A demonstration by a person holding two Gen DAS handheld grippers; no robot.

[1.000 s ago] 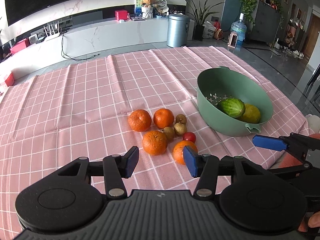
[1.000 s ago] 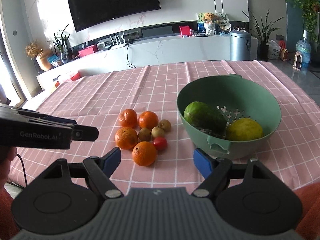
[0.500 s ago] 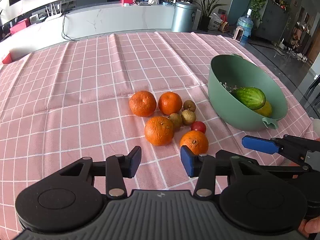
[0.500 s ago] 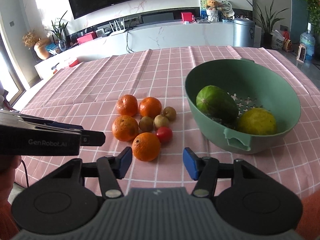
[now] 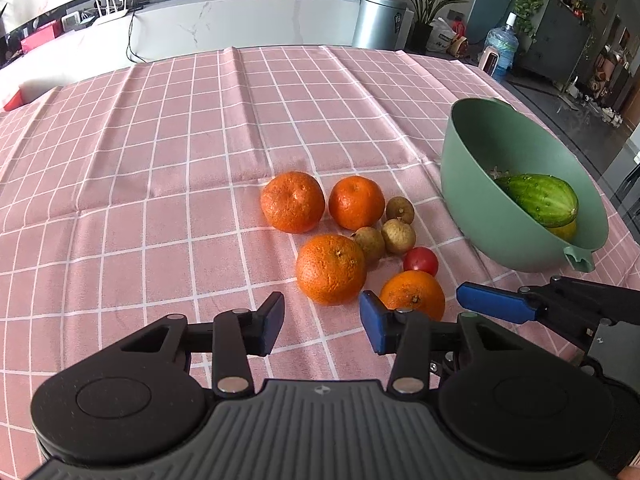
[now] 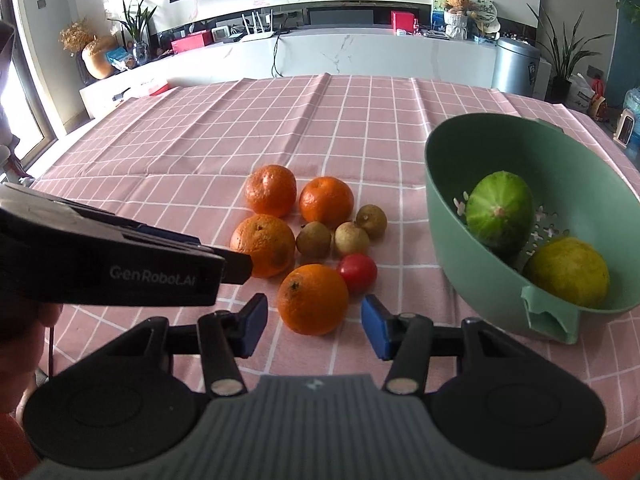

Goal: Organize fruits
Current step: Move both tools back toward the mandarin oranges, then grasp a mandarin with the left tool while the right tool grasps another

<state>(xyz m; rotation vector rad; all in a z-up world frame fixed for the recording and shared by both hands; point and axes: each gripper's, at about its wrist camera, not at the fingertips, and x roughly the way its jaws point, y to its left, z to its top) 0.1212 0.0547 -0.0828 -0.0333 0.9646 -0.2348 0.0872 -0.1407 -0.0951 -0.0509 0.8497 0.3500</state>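
On the pink checked tablecloth (image 5: 160, 168), four oranges, three small brown fruits (image 6: 352, 238) and a red tomato (image 6: 357, 273) lie clustered left of the green colander bowl (image 6: 448, 240). The bowl holds a green melon (image 6: 500, 210) and a yellow fruit (image 6: 568, 276). The right gripper (image 6: 314, 326) hangs wide and empty, with the nearest orange (image 6: 313, 299) just beyond its blue pads. The left gripper (image 5: 322, 326) is also spread wide, holding nothing, near another orange (image 5: 331, 269).
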